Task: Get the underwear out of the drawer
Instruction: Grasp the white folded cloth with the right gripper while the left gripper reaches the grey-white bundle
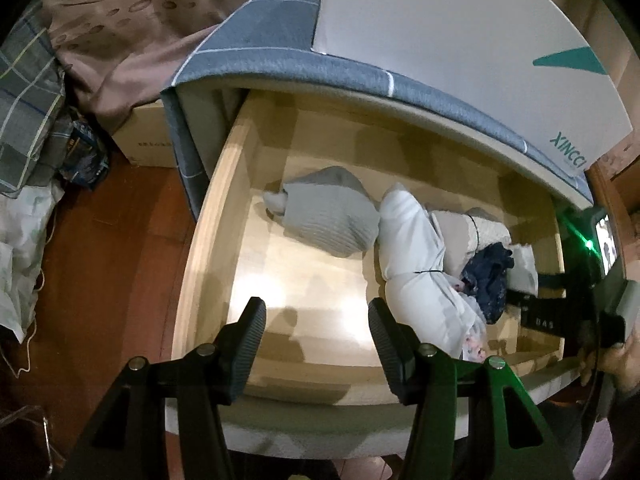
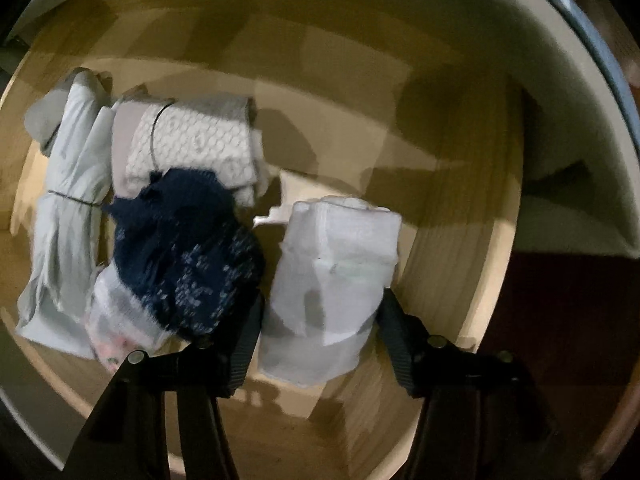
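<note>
Drawer (image 1: pixel 208 264) is open, nothing lifted out yet. My right gripper (image 2: pixel 318 332) is spread around the white folded underwear (image 2: pixel 332 280) at the drawer's right end, not yet pinching. My left gripper (image 1: pixel 316 340) hangs spread over the drawer's front edge.

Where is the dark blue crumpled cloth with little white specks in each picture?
Left wrist view: the dark blue speckled cloth lies at the right, inside the pale wooden drawer.
Right wrist view: it lies left of centre, beside the folded white cloth.
Shared landmark: the white patterned roll tied with a black band.
</note>
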Tool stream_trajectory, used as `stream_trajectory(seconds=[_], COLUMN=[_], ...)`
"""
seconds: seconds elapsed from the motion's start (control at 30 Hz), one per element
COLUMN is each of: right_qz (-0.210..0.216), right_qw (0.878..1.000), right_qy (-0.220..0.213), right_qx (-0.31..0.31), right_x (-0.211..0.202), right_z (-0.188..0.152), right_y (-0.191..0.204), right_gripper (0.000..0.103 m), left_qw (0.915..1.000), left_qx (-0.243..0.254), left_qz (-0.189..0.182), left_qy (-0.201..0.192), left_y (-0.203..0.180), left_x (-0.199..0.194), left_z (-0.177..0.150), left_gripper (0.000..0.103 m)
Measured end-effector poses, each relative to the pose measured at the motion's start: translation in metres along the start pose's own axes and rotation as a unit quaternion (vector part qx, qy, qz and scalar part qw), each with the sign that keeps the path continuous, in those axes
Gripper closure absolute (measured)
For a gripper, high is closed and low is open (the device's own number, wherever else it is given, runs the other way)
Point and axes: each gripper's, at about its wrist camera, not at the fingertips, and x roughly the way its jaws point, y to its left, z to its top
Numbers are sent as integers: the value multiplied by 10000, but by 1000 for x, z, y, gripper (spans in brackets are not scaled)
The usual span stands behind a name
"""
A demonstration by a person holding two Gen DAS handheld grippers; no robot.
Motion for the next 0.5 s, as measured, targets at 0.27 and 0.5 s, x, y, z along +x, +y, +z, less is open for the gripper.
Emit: stream_trajectory(seconds=[0.27,0.5], right_qz=[329,804], right_qw=[9972,9863], right_qy=[422,636], right_qx=[519,1289], right_x=[-1,-4], right_z=[-17,-35], right_y=[3,-1], right_gripper=[52,55], left_qw=[10000,9995], left_qx=[-7,254], left_qz=[-14,193], left_qy=[-31,-44], left_y=[2,-8], left_x=[-3,-4], left_z=[0,2], left_gripper=[49,49])
